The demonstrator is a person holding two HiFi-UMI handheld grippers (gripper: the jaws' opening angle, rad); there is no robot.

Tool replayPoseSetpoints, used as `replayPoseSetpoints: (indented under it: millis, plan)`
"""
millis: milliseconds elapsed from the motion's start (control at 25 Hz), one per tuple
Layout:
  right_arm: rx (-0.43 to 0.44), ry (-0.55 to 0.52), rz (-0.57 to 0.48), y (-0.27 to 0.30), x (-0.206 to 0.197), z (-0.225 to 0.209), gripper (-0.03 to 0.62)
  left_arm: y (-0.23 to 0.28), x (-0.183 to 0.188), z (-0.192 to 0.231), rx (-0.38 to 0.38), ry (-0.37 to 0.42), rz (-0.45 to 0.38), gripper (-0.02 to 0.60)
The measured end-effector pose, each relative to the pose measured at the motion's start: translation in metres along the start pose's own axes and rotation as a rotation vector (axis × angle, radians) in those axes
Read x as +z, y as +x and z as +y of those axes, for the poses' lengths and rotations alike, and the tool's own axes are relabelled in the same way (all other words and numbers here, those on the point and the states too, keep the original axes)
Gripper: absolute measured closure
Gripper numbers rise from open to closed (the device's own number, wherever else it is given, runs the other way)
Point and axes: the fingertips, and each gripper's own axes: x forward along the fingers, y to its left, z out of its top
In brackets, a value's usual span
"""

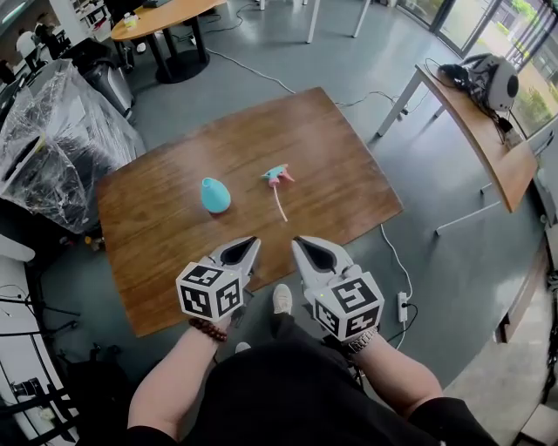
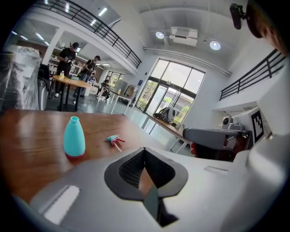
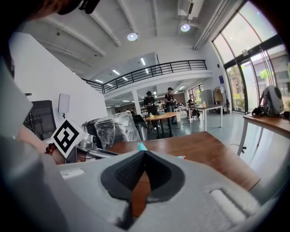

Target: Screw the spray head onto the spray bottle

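A teal egg-shaped spray bottle (image 1: 215,195) (image 2: 74,137) stands upright on the brown wooden table (image 1: 174,235), its neck bare. To its right lies the spray head (image 1: 277,177) (image 2: 114,140), teal and pink, with its thin dip tube trailing toward me. My left gripper (image 1: 253,243) (image 2: 144,150) hovers at the table's near edge, shut and empty. Beside it my right gripper (image 1: 296,241) (image 3: 144,153) is likewise shut with nothing in it. From the right gripper view only the bottle's top (image 3: 142,146) shows above the jaws.
A plastic-wrapped bulk (image 1: 52,139) stands left of the table. A long wooden desk (image 1: 488,139) with a white device (image 1: 493,80) is at the right. A round table (image 1: 161,17) and people are far behind. A cable (image 1: 397,261) runs over the floor.
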Motion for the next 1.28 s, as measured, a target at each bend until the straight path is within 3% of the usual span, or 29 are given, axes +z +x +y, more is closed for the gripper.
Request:
replayPoseSetpoints:
  millis: [400, 960, 1120, 1280]
  plan:
    - [0.052, 0.018, 0.059, 0.027, 0.0, -0.055, 0.602, 0.07, 0.003, 0.023, 0.042, -0.184, 0.048, 0.534]
    - [0.058, 0.001, 0.093, 0.048, 0.003, -0.077, 0.602, 0.119, -0.004, 0.068, 0.05, -0.477, 0.081, 0.454]
    - [0.031, -0.003, 0.102, 0.052, 0.002, -0.085, 0.602, 0.136, -0.006, 0.078, 0.054, -0.495, 0.101, 0.433]
    - [0.008, -0.016, 0.125, 0.059, 0.003, -0.099, 0.602, 0.15, -0.009, 0.085, 0.089, -0.441, 0.14, 0.42]
